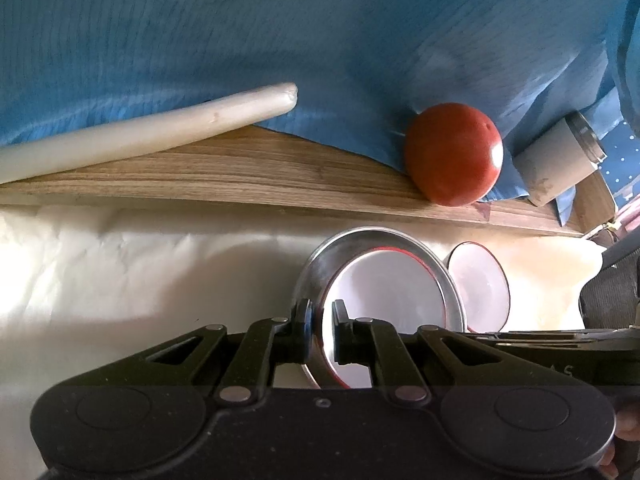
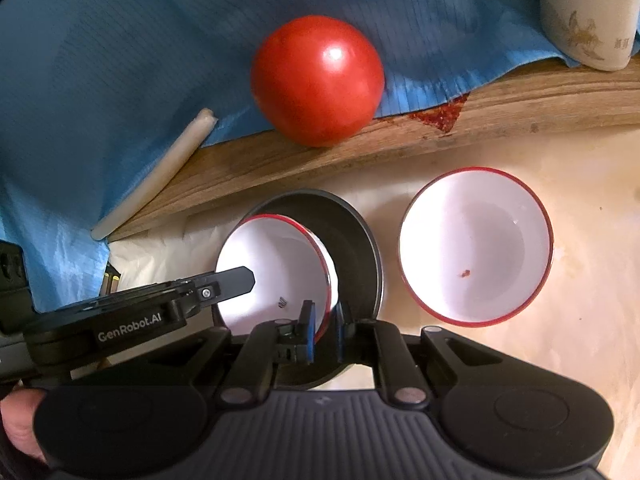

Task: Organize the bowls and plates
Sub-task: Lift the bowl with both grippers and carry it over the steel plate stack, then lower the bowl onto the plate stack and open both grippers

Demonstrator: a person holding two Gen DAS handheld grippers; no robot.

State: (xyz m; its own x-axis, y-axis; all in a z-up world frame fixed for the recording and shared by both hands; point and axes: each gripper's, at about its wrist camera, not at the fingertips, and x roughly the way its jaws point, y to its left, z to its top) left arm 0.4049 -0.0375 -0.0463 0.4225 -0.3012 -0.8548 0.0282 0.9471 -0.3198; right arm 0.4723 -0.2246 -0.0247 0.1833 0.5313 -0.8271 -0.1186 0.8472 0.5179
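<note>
Left claw [image 1: 322, 308]: clenched on the near edge of the metal dish [image 1: 316, 264], with the red rim of the white bowl [image 1: 388, 292] apparently caught in the same narrow gap. One finger outside the dish, the other inside the bowl.

Right claw [image 2: 324, 312]: clenched too, blue pads pinching the red rim of the same white bowl at its near edge. Seen from this side, lies tilted inside the dark metal dish, leaning toward the left and covering the dish's left wall. Small dark mark printed low on its white inside. Left claw reaching in from the left here, one black finger lying across the bowl's inside.

Second bowl [image 2: 476, 246]: white with a red rim, upright on the cream sheet [image 2: 580, 300], just to the right of the dish and apart from it. Tiny reddish speck on its inside.

Behind both, a wooden ledge [image 2: 500, 108], partly draped with a blue cloth [image 2: 140, 40]. Tomato [image 2: 318, 80] resting at the cloth's edge on the ledge, beyond the dish. Pale rod [image 2: 160, 176] lying slantwise along the ledge to the left. Pale cup [image 2: 588, 12] with a gold pattern at the far right, on the cloth.

Part of a hand [image 2: 20, 420] at the lower left edge, behind the right claw's body.
</note>
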